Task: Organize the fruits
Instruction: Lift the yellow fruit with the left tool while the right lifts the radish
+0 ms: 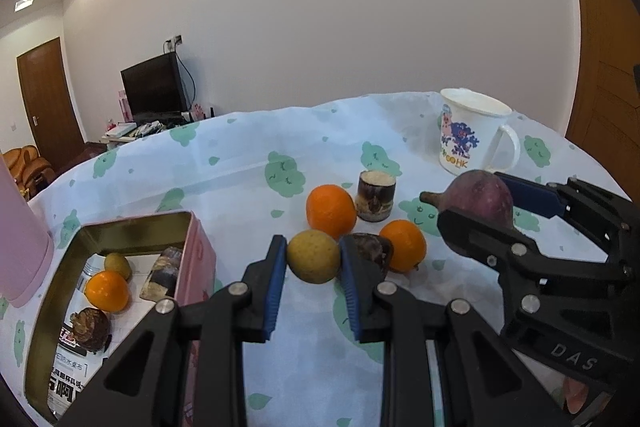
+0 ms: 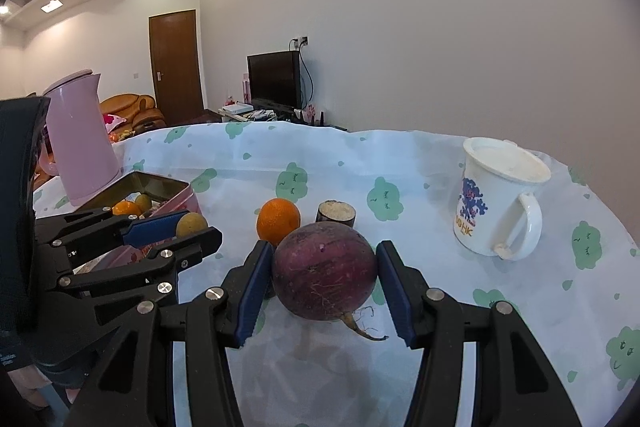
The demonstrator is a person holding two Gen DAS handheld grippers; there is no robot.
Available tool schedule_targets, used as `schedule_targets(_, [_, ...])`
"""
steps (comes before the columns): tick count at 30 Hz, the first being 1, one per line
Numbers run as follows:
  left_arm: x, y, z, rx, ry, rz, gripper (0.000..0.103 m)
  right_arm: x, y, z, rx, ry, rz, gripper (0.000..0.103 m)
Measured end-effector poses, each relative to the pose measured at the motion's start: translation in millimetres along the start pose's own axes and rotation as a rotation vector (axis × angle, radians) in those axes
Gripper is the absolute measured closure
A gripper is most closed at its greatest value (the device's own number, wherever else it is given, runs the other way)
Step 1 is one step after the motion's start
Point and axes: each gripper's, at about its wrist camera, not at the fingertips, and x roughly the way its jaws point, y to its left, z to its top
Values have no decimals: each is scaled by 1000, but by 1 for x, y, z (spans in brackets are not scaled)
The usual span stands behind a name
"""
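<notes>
My left gripper point(image 1: 313, 259) is shut on a round yellow-green fruit point(image 1: 314, 256), its blue pads pressing both sides; the right wrist view shows the same gripper point(image 2: 192, 233) and fruit point(image 2: 192, 224) from the side. My right gripper point(image 2: 324, 283) is shut on a large purple root vegetable point(image 2: 325, 271), which casts a shadow on the cloth below. On the table lie two oranges point(image 1: 331, 211) point(image 1: 404, 245), a sugarcane piece point(image 1: 376, 195) and a dark brown bulb point(image 1: 370, 253). An open pink tin point(image 1: 136, 223) at the left holds an orange, a small yellow-green fruit, a sugarcane piece and a dark bulb.
A white printed mug point(image 1: 468, 143) stands at the back right of the cloth-covered table point(image 1: 248, 155). A pink jug point(image 2: 82, 143) stands behind the tin at the left. A person's hand shows at the lower left of the right wrist view.
</notes>
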Motion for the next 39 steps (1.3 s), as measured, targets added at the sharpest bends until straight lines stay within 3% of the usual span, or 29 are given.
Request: schedule_targets(39, [-33,-1,-6,-2,-149,29,75,-32,11,-7,-16,-128,-34,48])
